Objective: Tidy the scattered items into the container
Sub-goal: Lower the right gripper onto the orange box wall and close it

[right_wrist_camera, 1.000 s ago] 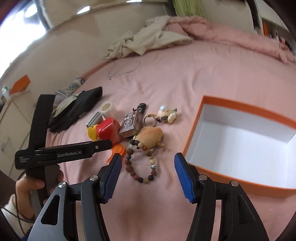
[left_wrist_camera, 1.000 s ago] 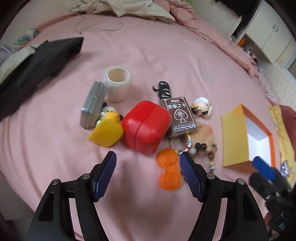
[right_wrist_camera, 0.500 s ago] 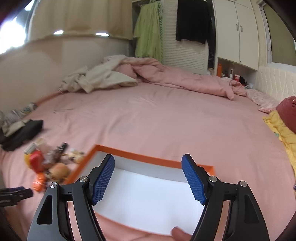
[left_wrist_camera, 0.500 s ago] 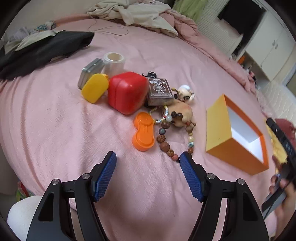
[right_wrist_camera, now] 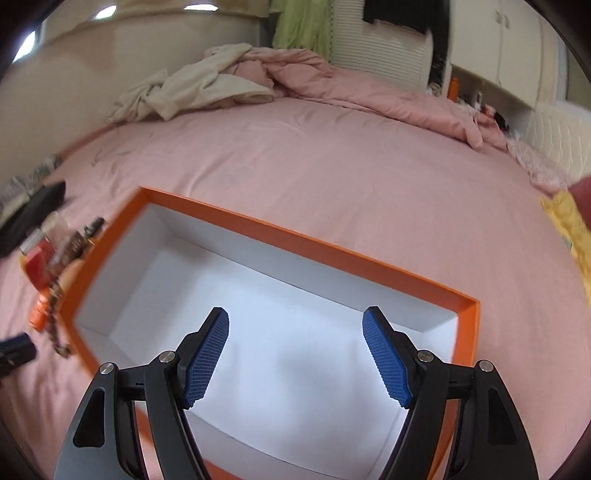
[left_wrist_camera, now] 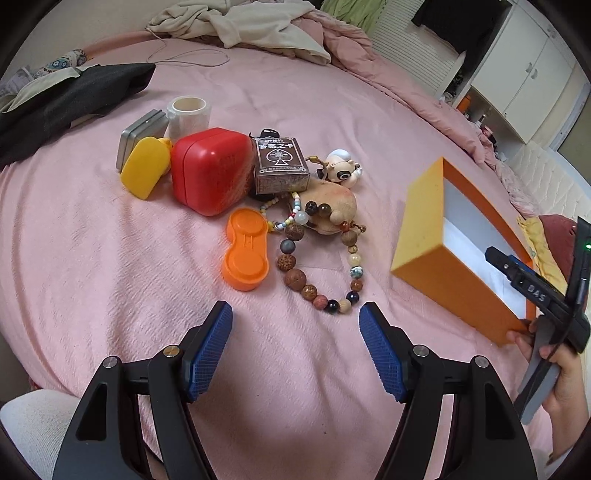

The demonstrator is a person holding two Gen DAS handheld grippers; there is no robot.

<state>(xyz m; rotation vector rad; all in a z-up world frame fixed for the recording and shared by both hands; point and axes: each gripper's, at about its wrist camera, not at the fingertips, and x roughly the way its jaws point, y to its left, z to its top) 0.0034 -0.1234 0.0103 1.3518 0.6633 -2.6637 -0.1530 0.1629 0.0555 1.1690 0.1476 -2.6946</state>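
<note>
A pile of small items lies on the pink bedsheet: a red case [left_wrist_camera: 210, 170], a yellow case [left_wrist_camera: 146, 171], a grey tin [left_wrist_camera: 140, 134], a tape roll [left_wrist_camera: 188, 114], a card deck [left_wrist_camera: 280, 166], an orange lens case [left_wrist_camera: 245, 254], a bead bracelet [left_wrist_camera: 321, 273] and a small figurine [left_wrist_camera: 341, 170]. My left gripper [left_wrist_camera: 295, 350] stands open just short of the bracelet, nothing between its pads. The orange box [left_wrist_camera: 436, 236] sits to the right, white inside and empty. My right gripper [right_wrist_camera: 295, 354] hangs open over the box [right_wrist_camera: 295, 236], holding nothing.
A black garment [left_wrist_camera: 74, 96] lies at the far left, and a crumpled beige cloth [left_wrist_camera: 240, 26] and pink duvet [right_wrist_camera: 369, 92] at the back. A hand [left_wrist_camera: 554, 369] holds the right gripper beside the box's near corner. White cupboards [left_wrist_camera: 535, 66] stand beyond the bed.
My left gripper drew back from the pile, so the bracelet and box show in full. My right gripper swung from the pile to over the open box, and its jaws widened.
</note>
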